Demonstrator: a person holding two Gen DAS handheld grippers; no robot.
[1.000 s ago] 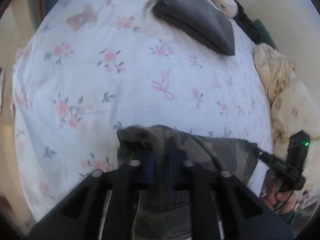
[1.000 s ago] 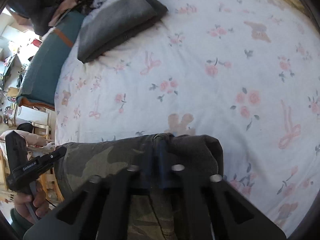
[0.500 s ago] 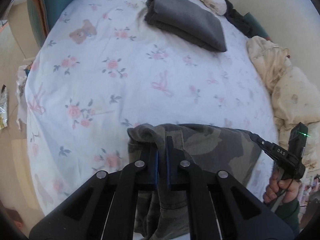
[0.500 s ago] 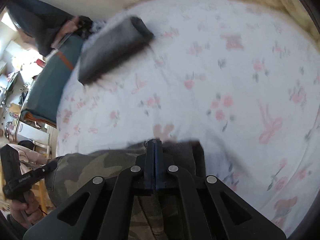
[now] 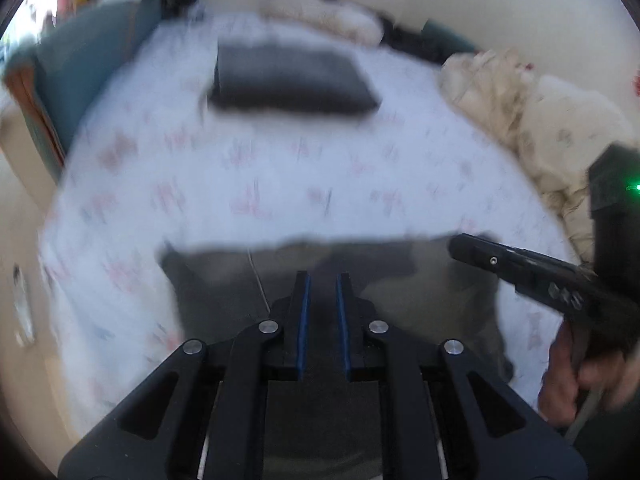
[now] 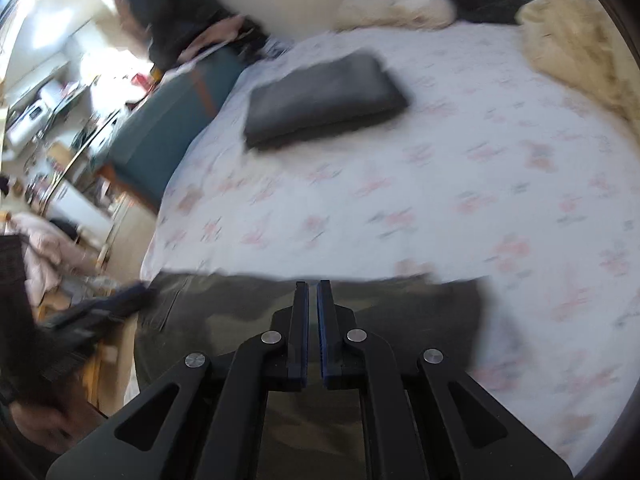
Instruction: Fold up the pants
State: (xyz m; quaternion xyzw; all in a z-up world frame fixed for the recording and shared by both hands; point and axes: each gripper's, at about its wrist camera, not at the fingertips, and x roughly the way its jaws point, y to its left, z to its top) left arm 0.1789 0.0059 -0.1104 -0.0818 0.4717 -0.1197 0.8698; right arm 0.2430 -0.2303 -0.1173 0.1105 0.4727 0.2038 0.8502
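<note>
Lying flat on the bedsheet (image 5: 280, 168), camouflage pants (image 5: 400, 280) sit beneath both parted claws.

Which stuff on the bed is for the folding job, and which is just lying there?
For the job:
camouflage pants
left gripper
right gripper

Just lying about:
folded dark grey cloth
crumpled cream blanket
white floral bedsheet
</note>
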